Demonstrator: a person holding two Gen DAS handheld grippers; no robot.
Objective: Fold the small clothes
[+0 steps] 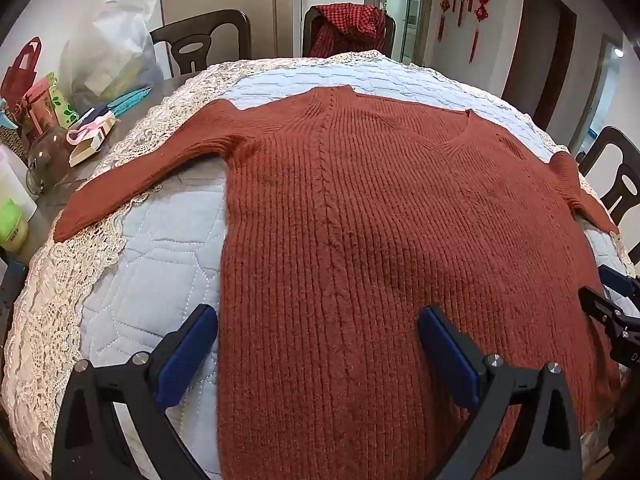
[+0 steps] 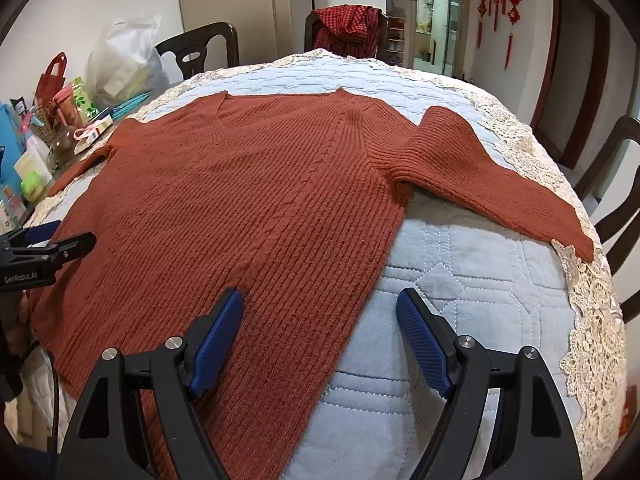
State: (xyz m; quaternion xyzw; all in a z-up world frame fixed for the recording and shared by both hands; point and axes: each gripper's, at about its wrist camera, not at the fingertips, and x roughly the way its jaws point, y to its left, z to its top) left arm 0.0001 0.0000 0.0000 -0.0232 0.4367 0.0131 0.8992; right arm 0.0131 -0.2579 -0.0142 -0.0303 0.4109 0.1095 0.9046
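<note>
A rust-red knitted sweater [image 1: 360, 208] lies flat and face up on the quilted pale-blue cover [image 1: 160, 240] of the desk, its V-neck pointing away from me and both sleeves spread out to the sides. From my left camera I see the left tongs [image 1: 318, 350] held wide apart above the lower body of the garment, gripping nothing; the left blue pad hangs over the quilt just beside the sweater's side edge, the right over the knit. From my right camera the right tongs [image 2: 320, 338] also stand wide apart and empty, straddling the opposite side edge of the sweater, 1 pad over wool and 1 over quilt.

The knit is thick and vertically ribbed, with a narrow cable twist running down each side of the front and a ribbed band at the neck. The cover is stitched in hexagon-like panels and bordered with cream lace [image 2: 592, 320]. The tongs are black angular frames with textured blue pads.

The sweater's hem is cut off by the bottom of both views, so I cannot tell how it lies there. The fisheye bends the desk into a dome. At the left, a clutter of bags and bottles [image 1: 48, 120] is too small to sort out. A red checked cloth [image 1: 348, 28] drapes over 1 dark wooden chair behind the desk.
</note>
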